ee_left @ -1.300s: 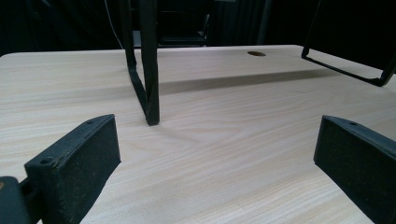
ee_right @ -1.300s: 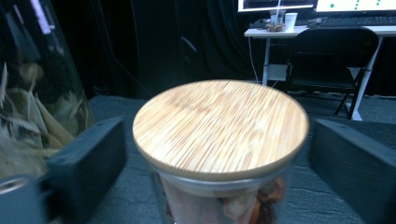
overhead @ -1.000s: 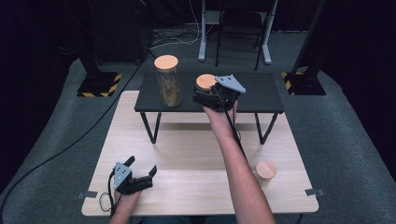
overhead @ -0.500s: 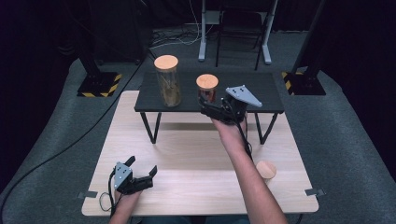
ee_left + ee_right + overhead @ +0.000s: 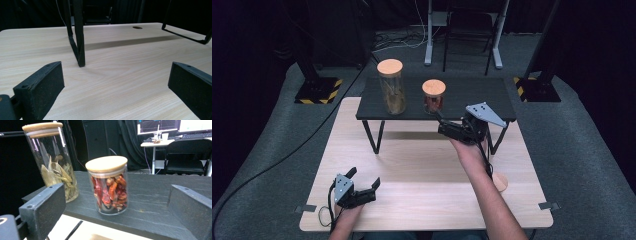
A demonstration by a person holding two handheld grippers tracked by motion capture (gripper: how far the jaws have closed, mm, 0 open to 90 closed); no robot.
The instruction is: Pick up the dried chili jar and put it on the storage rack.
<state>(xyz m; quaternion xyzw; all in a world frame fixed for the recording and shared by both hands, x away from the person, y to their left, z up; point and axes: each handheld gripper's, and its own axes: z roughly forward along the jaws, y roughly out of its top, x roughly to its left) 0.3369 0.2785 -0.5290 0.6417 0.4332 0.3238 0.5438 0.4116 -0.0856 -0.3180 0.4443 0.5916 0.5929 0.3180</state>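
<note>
Since a second ago, the right gripper has drawn back from the short jar toward the near edge of the black shelf, leaving the jar standing where it was. Its jaws have just been closing a little, yet they stand wide apart with nothing between them. In the right gripper view the two black jaws frame the short jar from a little way off, clear of the glass.

That jar stands upright on the shelf, its wooden lid on, red dried chillies inside. Just to its left stands the tall jar, also upright and lidded, with pale dried leaves in it; the two are near each other but apart. In the right gripper view the tall jar sits behind the left jaw.

The shelf stands on thin black legs at the far half of the table. The right forearm reaches up from the bottom edge, the hand under the gripper, level with the front edge of the shelf.

The left gripper has kept its place at the near left corner of the table, resting low over the wood. Its jaws are spread wide and hold nothing; in the left gripper view they lie open over bare table, with a shelf leg ahead of them.

A small wooden lid lies on the table near the right forearm, well apart from both jars.
</note>
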